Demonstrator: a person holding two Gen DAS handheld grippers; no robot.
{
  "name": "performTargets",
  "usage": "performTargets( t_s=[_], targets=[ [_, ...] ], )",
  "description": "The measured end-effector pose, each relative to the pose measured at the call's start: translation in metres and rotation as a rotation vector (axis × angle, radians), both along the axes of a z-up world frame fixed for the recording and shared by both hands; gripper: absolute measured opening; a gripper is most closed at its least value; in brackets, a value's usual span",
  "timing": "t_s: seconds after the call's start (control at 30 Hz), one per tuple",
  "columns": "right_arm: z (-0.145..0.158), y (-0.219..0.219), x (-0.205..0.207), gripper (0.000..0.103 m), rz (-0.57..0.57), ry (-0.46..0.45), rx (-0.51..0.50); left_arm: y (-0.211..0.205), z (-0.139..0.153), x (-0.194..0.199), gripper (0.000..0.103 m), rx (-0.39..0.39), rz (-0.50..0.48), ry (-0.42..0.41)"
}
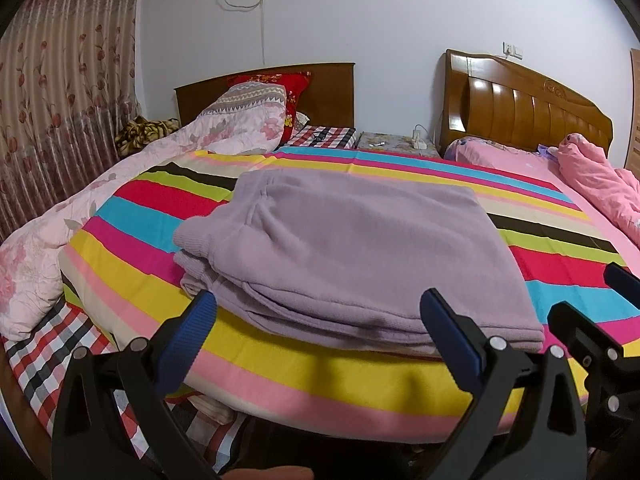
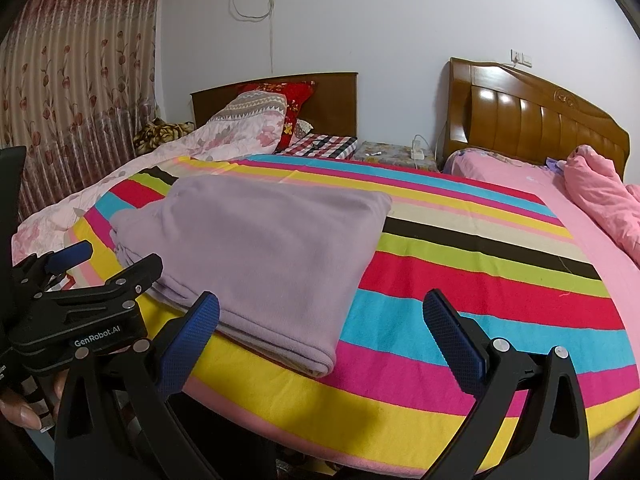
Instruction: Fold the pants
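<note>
Across the bed [image 1: 360, 392], a striped blanket [image 2: 480, 292] lay spread flat in bands of yellow, pink, red, blue and black, with a pink quilt [image 2: 592, 196] bunched at its far right and a pale flowered quilt [image 1: 120, 184] heaped along the left. On the blanket's near left part sat the pants [image 1: 360, 256], lilac and fleecy, already doubled into a thick squarish stack of several layers; the ribbed cuffs or waistband stuck out at the left edge, slightly uneven. The folding looked all but finished, with only tidying left.

Both tools hung just short of the near edge of the bed. The left gripper [image 1: 320, 332] had its jaws spread wide and empty, aimed at the near edge of the stack, the right-hand pad overlapping that edge in its own view, contact uncertain. The right gripper [image 2: 320, 328] likewise stood released, holding nothing, pointed at the stack's near right corner.

A next move, if any, would probably call for squaring the loose left layers or pressing the stack flat; otherwise both tools could simply pull away.
</note>
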State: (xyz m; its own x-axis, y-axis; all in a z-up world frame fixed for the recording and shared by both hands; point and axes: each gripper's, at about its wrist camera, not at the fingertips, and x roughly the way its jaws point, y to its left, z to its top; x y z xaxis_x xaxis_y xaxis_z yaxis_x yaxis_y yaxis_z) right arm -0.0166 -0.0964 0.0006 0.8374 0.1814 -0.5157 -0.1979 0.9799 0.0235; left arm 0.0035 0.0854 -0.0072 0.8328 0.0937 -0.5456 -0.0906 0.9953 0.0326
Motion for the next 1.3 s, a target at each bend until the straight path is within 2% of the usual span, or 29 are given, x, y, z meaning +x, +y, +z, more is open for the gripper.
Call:
performTargets(
  t_s=[1.3],
  targets=[
    [-0.0072, -0.0008, -0.0050, 0.099, 0.006, 0.011, 0.002, 0.0061, -0.0003, -0.0037, 0.102, 0.026, -0.004, -0.024]
  ],
)
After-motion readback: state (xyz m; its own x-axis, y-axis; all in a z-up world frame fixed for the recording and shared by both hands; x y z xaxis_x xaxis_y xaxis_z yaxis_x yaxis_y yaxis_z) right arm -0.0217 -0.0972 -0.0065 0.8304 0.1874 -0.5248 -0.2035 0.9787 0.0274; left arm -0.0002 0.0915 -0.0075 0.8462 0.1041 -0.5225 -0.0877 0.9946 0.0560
